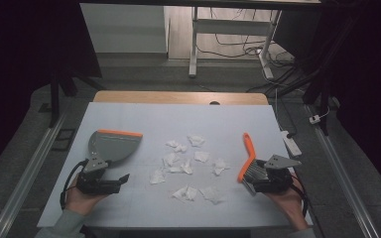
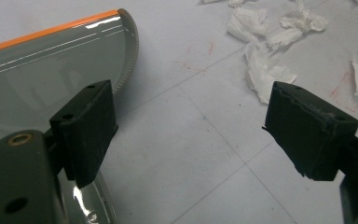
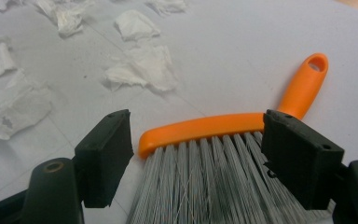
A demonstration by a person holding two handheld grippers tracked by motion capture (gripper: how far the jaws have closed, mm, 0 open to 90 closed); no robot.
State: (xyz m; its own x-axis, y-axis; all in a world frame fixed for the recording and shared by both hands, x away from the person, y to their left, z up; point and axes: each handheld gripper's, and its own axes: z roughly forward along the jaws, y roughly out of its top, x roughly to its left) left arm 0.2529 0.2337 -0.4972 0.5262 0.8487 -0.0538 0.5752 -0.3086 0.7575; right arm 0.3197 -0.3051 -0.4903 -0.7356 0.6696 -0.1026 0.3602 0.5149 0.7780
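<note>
Your right tongs point(image 3: 198, 140) are spread wide with the brush point(image 3: 223, 140) lying flat on the tabletop point(image 1: 178, 114) between them, bristles toward you. Those bristles are soft and will just splay, so I'd pinch the stiff orange spine or handle instead; it looks light but smooth plastic, so maybe a bit slippery. Left tongs point(image 2: 189, 126) are spread too, holding nothing, right beside the dustpan point(image 2: 42, 70), and the paper scraps point(image 1: 188, 166) sit scattered mid-tabletop: featherlight, floppy, easy to blow around.

dustpan point(image 2: 51, 70): cut by left edge; brush point(image 3: 205, 154) bristles: cut by bottom edge
</note>
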